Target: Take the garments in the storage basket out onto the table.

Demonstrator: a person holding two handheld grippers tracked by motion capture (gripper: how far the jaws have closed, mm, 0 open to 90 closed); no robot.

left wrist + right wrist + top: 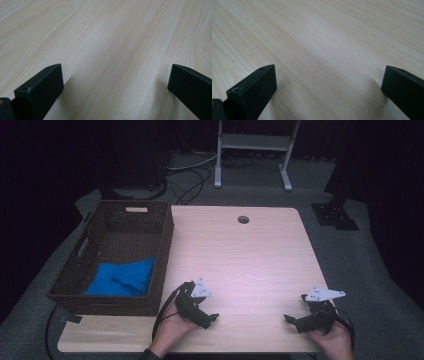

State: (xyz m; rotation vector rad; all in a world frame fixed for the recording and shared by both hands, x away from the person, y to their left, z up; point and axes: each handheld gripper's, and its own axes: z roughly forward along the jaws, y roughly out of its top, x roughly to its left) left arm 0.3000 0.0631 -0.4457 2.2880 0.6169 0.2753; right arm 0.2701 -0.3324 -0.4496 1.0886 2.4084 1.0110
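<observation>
— Near the front edge of the table (260, 245): left gripper (207, 319) and right gripper (292, 321), both resting low on bare wood, well apart, jaws spread wide, nothing between them.

— And toward the left edge?

— Woven basket (165, 240) flush along that side, just beside the left gripper; blue cloth (122, 277) lying crumpled inside, at the near end.

— Open room?

— Plenty: bare tabletop between the grippers and back toward the far edge, broken only by a small round hole (243, 219).

Bare table (250, 255) ahead of both grippers gives free passage; basket (162, 265) wall blocks the left side.
</observation>
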